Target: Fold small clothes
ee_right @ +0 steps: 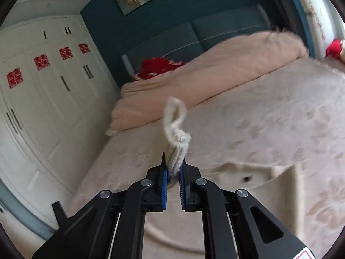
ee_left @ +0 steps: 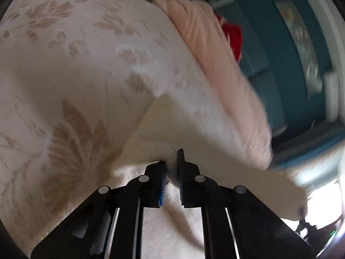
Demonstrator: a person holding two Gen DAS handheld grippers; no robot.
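Both grippers are closed on the cream garment [ee_left: 194, 116] above the bed [ee_left: 64, 75]: the left gripper [ee_left: 171, 168] pinches its edge, the right gripper [ee_right: 173, 166] its knotted cord [ee_right: 175, 129].

Black linkage fingers [ee_right: 165, 172], blue ribbed pads [ee_right: 164, 186], round silver pivot screws [ee_right: 146, 182]

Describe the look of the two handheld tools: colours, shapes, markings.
Both are alike. The left tool and right tool have matte black angular linkage arms joined by round silver pivot pins, thin pale rods running beneath, and two black fingers lined with ribbed blue pads. A red-and-white label shows on the right one's lower edge.
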